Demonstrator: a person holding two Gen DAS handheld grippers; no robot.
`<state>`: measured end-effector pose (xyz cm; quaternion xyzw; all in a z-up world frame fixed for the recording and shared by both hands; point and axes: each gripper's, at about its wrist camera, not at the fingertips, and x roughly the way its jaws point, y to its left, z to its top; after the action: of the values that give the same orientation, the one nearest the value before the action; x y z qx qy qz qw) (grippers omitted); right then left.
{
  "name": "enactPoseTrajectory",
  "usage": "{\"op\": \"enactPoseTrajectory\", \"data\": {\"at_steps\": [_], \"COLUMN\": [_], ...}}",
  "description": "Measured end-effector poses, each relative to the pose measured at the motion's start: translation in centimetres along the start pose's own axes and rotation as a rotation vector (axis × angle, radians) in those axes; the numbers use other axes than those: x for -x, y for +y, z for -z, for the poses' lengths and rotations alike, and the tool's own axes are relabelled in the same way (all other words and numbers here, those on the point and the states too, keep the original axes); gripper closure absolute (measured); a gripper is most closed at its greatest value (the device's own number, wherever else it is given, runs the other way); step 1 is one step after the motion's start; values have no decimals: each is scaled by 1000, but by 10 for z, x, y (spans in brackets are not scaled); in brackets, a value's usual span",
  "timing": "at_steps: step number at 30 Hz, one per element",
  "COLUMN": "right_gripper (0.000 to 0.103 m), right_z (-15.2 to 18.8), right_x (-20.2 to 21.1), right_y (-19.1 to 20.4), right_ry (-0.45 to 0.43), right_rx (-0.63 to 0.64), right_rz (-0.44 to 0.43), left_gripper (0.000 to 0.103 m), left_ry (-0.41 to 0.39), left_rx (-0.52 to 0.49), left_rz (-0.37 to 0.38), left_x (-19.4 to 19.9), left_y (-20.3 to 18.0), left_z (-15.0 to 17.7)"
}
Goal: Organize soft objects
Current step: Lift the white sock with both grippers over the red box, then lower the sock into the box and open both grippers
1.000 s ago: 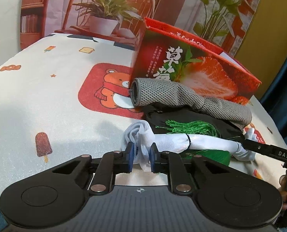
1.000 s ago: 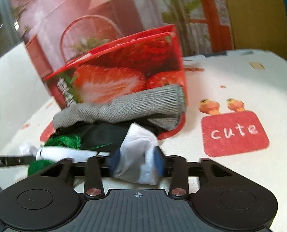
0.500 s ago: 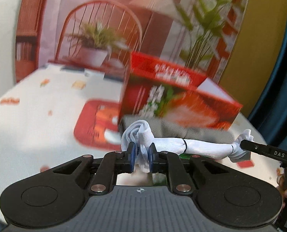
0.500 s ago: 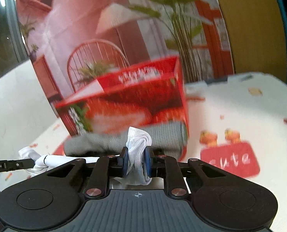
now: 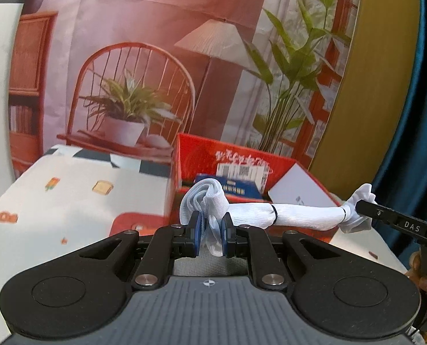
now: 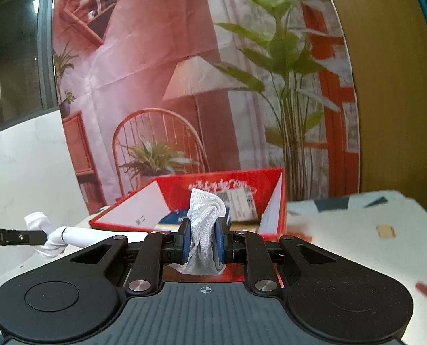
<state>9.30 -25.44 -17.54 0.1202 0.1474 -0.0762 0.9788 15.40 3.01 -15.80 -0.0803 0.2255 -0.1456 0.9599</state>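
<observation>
A long white cloth roll [image 5: 299, 215] with thin black bands hangs stretched in the air between my two grippers. My left gripper [image 5: 210, 230] is shut on its bunched left end. My right gripper [image 6: 203, 241] is shut on the other bunched end [image 6: 203, 210]. In the left wrist view the right gripper [image 5: 360, 207] enters from the right, and in the right wrist view the left gripper [image 6: 38, 237] enters from the left. The roll hangs in front of the open red strawberry box [image 5: 236, 155], about level with its rim.
The red box [image 6: 228, 184] holds blue and white printed packets [image 5: 236, 185]. It stands on a white table [image 5: 69, 201] with cartoon prints. A strip of grey knit cloth [image 5: 210, 267] shows below the left fingers. A printed backdrop rises behind, and a hand [image 5: 426, 281] is at the right edge.
Both grippers have risen, lifting the white roll off the pile of grey, black and green cloth, which has dropped out of sight. The right jaws closed tighter on their end.
</observation>
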Motion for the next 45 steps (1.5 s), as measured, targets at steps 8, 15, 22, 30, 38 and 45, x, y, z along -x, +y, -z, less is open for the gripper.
{"op": "enactPoseTrajectory", "data": {"at_steps": [8, 15, 22, 30, 38, 45], "right_gripper": [87, 87, 87, 93, 93, 86], "right_z": [-22, -39, -47, -41, -34, -30], "right_x": [-23, -48, -80, -107, -115, -111], "right_y": [-9, -17, -23, -11, 0, 2], "right_ry": [0, 26, 87, 165, 208, 217], "right_rx": [28, 72, 102, 149, 148, 139], "right_rz": [31, 82, 141, 114, 86, 85], "left_gripper": [88, 88, 88, 88, 81, 40], "left_ry": [1, 78, 183, 257, 263, 208], "left_rx": [-29, -62, -122, -147, -173, -179], "left_rz": [6, 3, -4, -42, -55, -27], "left_x": [-26, -66, -105, -132, -136, -126], "left_y": [-6, -12, -23, -24, -22, -25], "left_z": [-25, -50, -59, -54, -55, -59]}}
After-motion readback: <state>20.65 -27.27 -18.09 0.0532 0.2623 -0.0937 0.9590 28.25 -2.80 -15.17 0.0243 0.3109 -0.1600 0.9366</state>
